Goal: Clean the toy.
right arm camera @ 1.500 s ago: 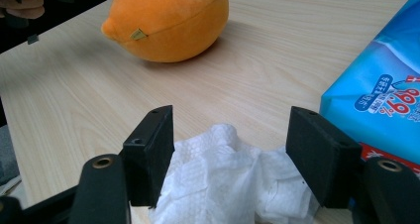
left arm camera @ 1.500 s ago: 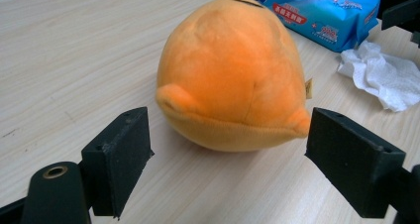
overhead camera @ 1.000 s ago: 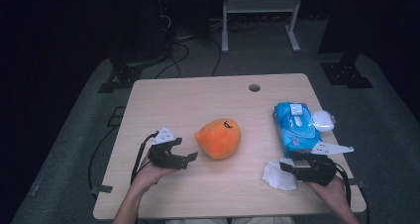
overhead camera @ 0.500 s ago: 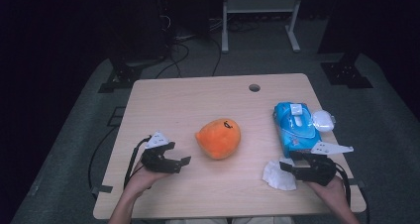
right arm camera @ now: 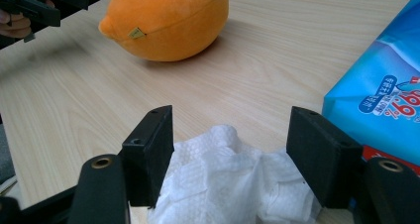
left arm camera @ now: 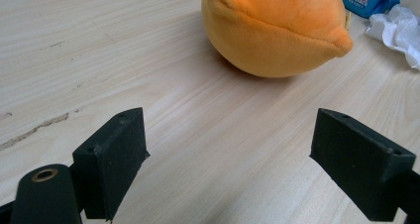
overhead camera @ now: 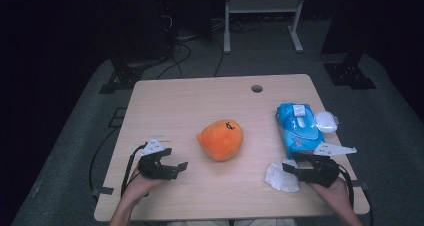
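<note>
Right tongs [overhead camera: 295, 169] are spread wide with a crumpled white wipe [right arm camera: 233, 182] sitting between the jaws, which flank it but don't pinch it yet, as far as I can tell. The wipe lies on the bench [overhead camera: 200, 106] right at the jaw tips, just beside the blue wet-wipe pack [overhead camera: 297, 128]. Left tongs [overhead camera: 176, 169] are wide too, nothing in them, aimed at the orange plush toy [overhead camera: 221, 139] a bit ahead. So the right hand is clearly the nearer one to the wipe; I'd guess it only needs a squeeze, since the wipe is already straddled.
</note>
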`<state>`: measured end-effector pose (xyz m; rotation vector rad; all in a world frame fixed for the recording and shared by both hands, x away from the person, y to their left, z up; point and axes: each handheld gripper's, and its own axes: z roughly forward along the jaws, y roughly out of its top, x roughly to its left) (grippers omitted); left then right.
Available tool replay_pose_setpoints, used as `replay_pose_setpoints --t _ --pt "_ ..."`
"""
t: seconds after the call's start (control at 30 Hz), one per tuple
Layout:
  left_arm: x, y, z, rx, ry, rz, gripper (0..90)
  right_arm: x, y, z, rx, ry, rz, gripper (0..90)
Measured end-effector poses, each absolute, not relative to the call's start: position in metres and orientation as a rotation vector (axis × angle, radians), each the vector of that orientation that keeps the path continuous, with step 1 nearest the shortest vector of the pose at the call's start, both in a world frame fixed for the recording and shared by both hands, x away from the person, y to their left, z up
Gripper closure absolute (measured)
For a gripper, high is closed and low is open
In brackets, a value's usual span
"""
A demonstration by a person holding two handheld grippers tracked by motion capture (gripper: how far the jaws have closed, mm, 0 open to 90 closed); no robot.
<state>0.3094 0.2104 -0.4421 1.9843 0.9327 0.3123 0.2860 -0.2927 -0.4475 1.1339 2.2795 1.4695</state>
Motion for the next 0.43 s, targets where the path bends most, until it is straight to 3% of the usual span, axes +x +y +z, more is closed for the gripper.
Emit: replay_pose_setpoints --t 0.43 --pt "0.3001 0.2161 -0.4480 1.992 0.949 0.353 12.8 0.2836 -0.2945 -0.4491 1.138 2.265 1.492 32.9"
